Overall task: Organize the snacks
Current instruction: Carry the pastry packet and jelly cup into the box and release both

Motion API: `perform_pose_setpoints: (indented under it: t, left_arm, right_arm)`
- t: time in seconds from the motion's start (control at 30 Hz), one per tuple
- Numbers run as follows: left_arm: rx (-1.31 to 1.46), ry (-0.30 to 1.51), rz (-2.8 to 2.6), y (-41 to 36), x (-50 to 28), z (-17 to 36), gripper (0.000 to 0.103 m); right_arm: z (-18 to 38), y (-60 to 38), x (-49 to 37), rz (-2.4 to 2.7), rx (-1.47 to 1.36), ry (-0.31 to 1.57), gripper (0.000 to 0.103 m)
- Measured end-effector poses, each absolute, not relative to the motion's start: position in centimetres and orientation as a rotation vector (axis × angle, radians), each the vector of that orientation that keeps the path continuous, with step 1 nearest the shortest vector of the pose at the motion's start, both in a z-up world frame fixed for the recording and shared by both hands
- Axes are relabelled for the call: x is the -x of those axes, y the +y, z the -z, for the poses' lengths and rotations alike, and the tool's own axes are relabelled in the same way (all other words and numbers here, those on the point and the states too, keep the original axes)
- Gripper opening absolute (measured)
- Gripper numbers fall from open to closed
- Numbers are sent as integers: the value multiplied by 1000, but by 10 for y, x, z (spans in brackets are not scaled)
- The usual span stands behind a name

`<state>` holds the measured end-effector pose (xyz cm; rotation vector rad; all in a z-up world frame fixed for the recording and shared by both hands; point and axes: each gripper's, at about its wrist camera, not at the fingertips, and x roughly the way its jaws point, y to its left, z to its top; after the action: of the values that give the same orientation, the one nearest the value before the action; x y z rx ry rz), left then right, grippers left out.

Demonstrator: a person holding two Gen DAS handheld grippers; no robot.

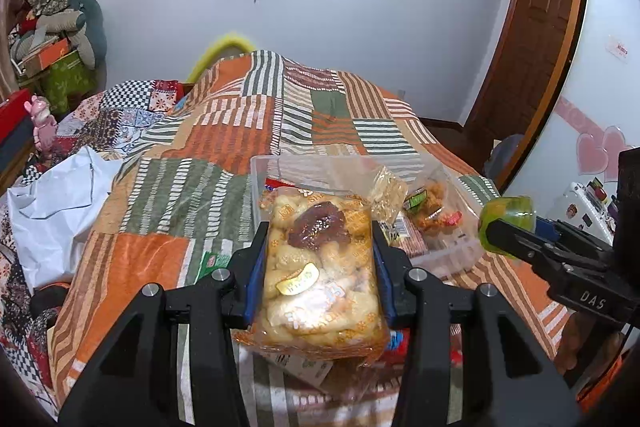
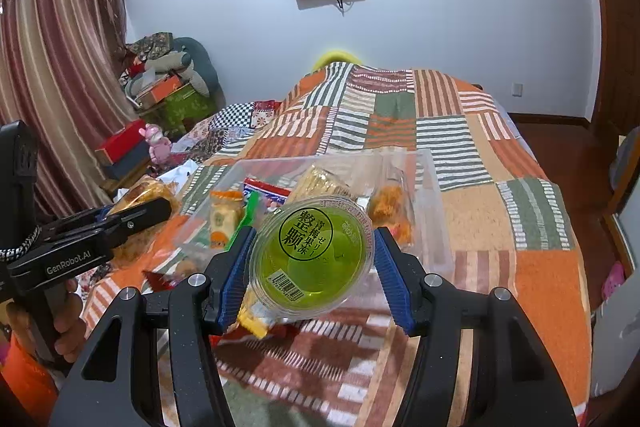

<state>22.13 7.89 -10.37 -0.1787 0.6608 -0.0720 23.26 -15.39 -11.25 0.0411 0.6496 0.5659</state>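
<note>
My left gripper (image 1: 320,247) is shut on a clear bag of pale puffed snacks (image 1: 320,267) with a dark brown label, held above the bed near the front edge of a clear plastic bin (image 1: 452,255). The bin holds several snack packs (image 1: 430,205). My right gripper (image 2: 312,255) is shut on a green jelly cup (image 2: 312,255) with a black round print on its lid, held in front of the same bin (image 2: 434,203). The right gripper with the cup (image 1: 508,221) also shows at the right of the left wrist view. The left gripper (image 2: 160,207) shows at the left of the right wrist view.
The bin stands on a bed with an orange, green and white patchwork cover (image 1: 224,131). Loose snack wrappers (image 2: 252,323) lie on the cover near me. A white bag (image 1: 56,211) lies left. Boxes and clothes (image 2: 168,83) pile by the curtain.
</note>
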Motion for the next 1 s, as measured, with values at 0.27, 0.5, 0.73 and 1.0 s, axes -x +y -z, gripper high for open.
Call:
perform_pose_setpoints:
  t: [0.27, 0.5, 0.73, 1.0]
  left_arm:
    - [150, 682, 75, 74, -247, 107, 45]
    - [147, 737, 83, 73, -271, 120, 45]
    - [140, 774, 87, 76, -282, 134, 45]
    - [168, 790, 90, 79, -293, 144, 45]
  right_arm:
    - [121, -149, -249, -565, -44, 675, 56]
    - [124, -145, -264, -562, -38, 699, 56]
    - [133, -138, -277, -561, -27, 736, 56]
    - [145, -132, -285, -572, -19, 774, 56]
